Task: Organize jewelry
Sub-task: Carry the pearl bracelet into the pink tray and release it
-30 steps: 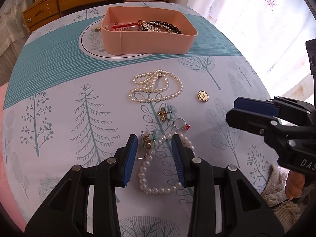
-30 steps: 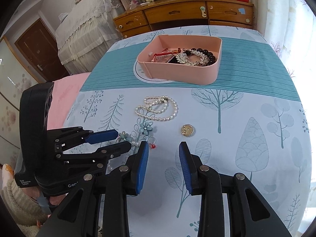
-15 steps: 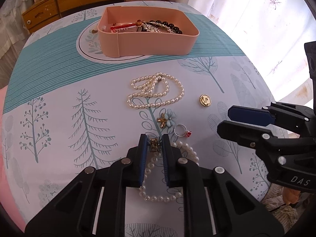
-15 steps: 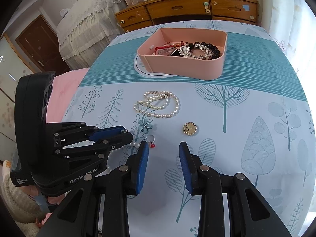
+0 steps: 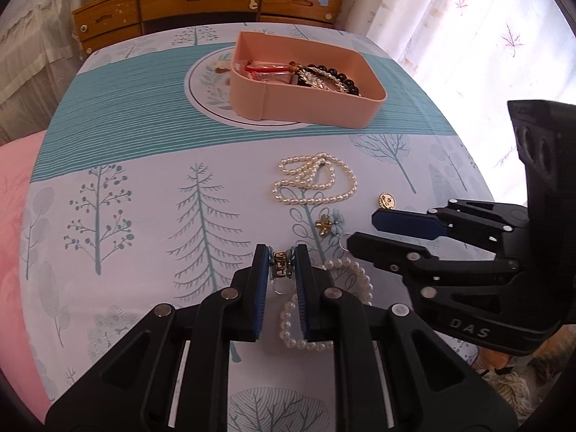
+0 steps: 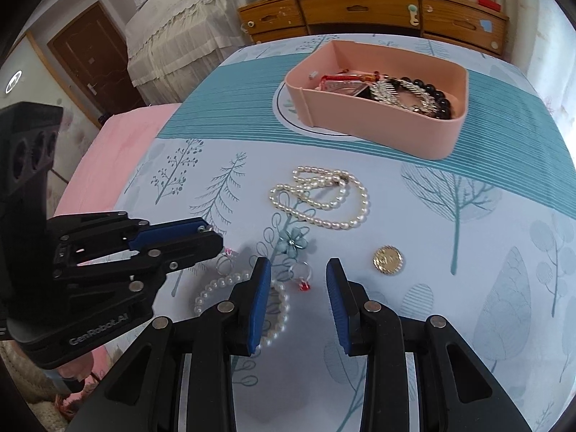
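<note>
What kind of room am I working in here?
Most likely a bedroom: a wooden dresser with toiletries on top, a lace-draped bed by the door, and sheer curtains beside the table.

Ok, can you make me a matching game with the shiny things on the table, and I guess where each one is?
Things:
1. gold clip earring
2. black bead bracelet
3. gold coin
4. ring with red stone

Places:
A. inside the pink tray
B. on the cloth, ahead of the open right tongs
C. pinched in the left tongs
D. lying alone on the cloth, right of the right tongs

Pairs: 1-C, 2-A, 3-D, 4-B
</note>
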The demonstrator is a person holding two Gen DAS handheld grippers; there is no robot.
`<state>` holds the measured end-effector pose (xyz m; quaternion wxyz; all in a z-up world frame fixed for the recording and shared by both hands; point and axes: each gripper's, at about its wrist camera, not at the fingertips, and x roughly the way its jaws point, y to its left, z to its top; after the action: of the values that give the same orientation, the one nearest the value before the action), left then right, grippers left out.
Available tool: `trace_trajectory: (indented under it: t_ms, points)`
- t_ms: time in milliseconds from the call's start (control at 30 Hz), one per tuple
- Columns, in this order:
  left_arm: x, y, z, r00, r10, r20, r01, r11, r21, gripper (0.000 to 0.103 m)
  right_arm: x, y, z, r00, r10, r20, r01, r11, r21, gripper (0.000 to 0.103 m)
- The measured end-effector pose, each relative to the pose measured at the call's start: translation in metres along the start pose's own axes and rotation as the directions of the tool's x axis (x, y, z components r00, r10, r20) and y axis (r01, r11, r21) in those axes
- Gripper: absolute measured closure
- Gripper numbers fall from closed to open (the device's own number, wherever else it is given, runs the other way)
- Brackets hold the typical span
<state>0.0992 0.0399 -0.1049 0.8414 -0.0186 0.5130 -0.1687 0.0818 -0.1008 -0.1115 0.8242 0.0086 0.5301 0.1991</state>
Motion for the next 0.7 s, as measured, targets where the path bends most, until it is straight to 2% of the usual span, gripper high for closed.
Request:
trace_trajectory:
  t_ms: [300, 433, 500, 533, 700]
  points:
    - [-0.007, 0.010, 0.000, 1.000, 0.007, 0.008, -0.007, 0.999, -0.040, 0.091, 0.034, 0.015, 0.016, 0.999, -0.034, -0.033, 0.032, 0.996, -0.083, 0.071]
    - [-0.008, 0.012, 0.001, 1.000, 0.006, 0.007, -0.005, 0.998, -0.055, 0.091, 0.041, 0.027, 0.017, 0.996, -0.091, -0.023, 0.087, 0.985, -0.149, 0.071]
    - [-0.007, 0.012, 0.003, 1.000, 0.005, 0.006, -0.004, 0.998, -0.058, 0.091, 0.043, 0.032, 0.016, 0.992, -0.124, -0.011, 0.120, 0.976, -0.180, 0.081]
    - [-0.008, 0.011, 0.004, 1.000, 0.006, 0.006, -0.006, 0.998, -0.058, 0.091, 0.044, 0.034, 0.016, 0.991, -0.133, -0.008, 0.129, 0.974, -0.187, 0.083]
    - [-0.012, 0.006, 0.009, 1.000, 0.010, 0.009, -0.009, 0.999, -0.053, 0.091, 0.039, 0.031, 0.013, 0.995, -0.101, -0.008, 0.099, 0.982, -0.164, 0.083]
